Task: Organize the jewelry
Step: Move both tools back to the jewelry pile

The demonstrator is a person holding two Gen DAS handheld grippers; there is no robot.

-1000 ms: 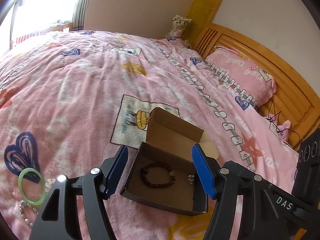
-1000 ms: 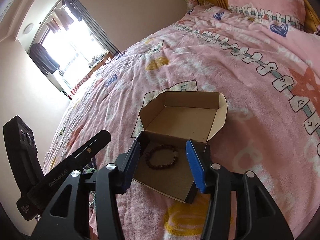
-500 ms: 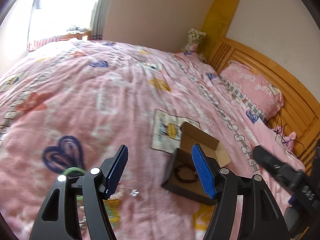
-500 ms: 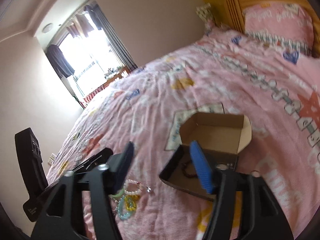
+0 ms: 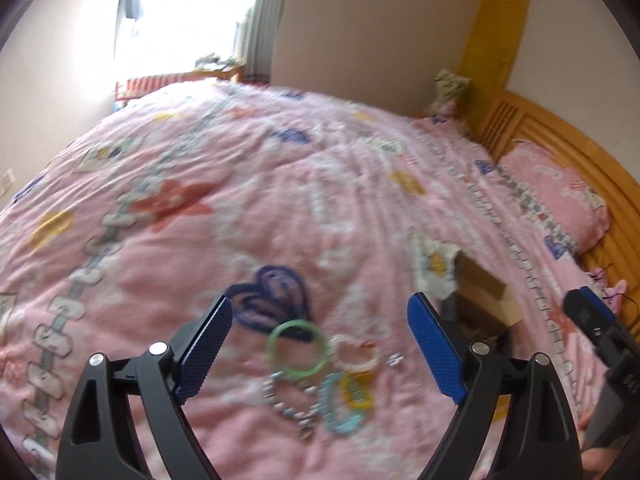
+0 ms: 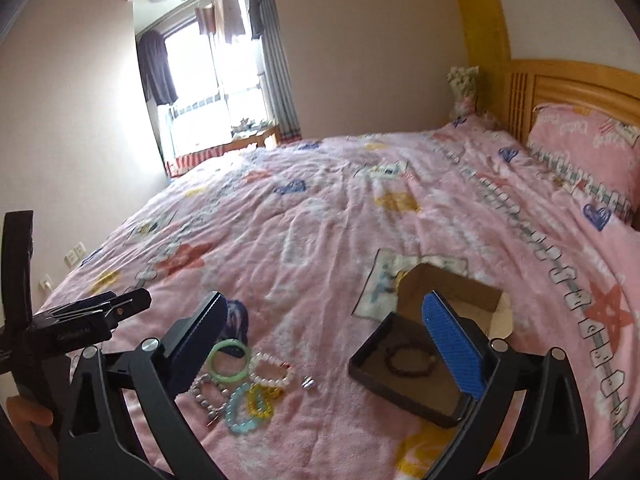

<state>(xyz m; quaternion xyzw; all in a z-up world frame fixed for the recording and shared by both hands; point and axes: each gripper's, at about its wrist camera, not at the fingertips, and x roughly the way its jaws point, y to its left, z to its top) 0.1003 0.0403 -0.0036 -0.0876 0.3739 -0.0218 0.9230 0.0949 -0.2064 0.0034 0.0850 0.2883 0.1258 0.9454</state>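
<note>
An open cardboard box [image 6: 416,380] lies on the pink quilt with a dark bead bracelet [image 6: 410,360] inside; the box also shows at the right in the left wrist view [image 5: 480,300]. Left of it lies a cluster of bracelets: a green bangle [image 5: 296,348] [image 6: 229,361], a white bead bracelet [image 6: 272,368], a grey bead bracelet [image 5: 288,400], and blue [image 6: 240,412] and yellow [image 6: 260,400] ones. A small silver piece [image 6: 308,383] lies between cluster and box. My left gripper [image 5: 320,352] is open, above the cluster. My right gripper [image 6: 320,356] is open and empty, between cluster and box.
The pink quilt [image 6: 320,220] covers a wide bed. A pink pillow [image 6: 588,148] and wooden headboard [image 6: 560,84] are at the right. A window [image 6: 224,92] is at the far end.
Both grippers have pulled back from the box and swung left. The left one now faces the bracelet cluster. The box and dark bracelet stay in place.
</note>
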